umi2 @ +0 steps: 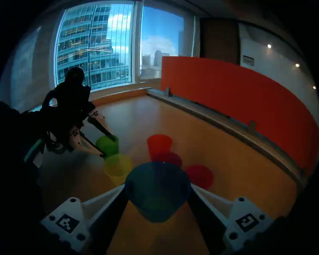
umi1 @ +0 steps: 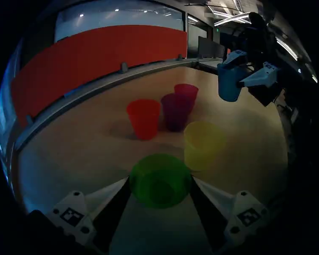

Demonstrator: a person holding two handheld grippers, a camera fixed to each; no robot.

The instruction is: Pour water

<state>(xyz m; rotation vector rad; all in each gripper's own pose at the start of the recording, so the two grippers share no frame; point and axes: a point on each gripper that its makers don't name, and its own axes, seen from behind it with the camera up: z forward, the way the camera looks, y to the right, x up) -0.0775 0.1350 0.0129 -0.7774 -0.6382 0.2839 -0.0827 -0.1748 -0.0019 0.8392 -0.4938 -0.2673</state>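
Left gripper (umi1: 159, 180) clamps the green cup (umi1: 160, 193), right gripper (umi2: 158, 187) clamps the blue cup (umi2: 157, 197)

I see the translucent green cup (umi1: 160, 186), mouth up, gripped low near the table (umi1: 83, 153) in my left gripper (umi1: 159, 180); the blue cup (umi2: 158, 191), mouth up, sits raised in my right gripper (umi2: 158, 186).

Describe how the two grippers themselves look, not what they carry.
Both the left gripper and the right gripper have two white, wedge-shaped fingers with black inner faces. Each finger carries a square black-and-white tag near its base. Seen from afar, the body behind them looks dark; cables cannot be made out.
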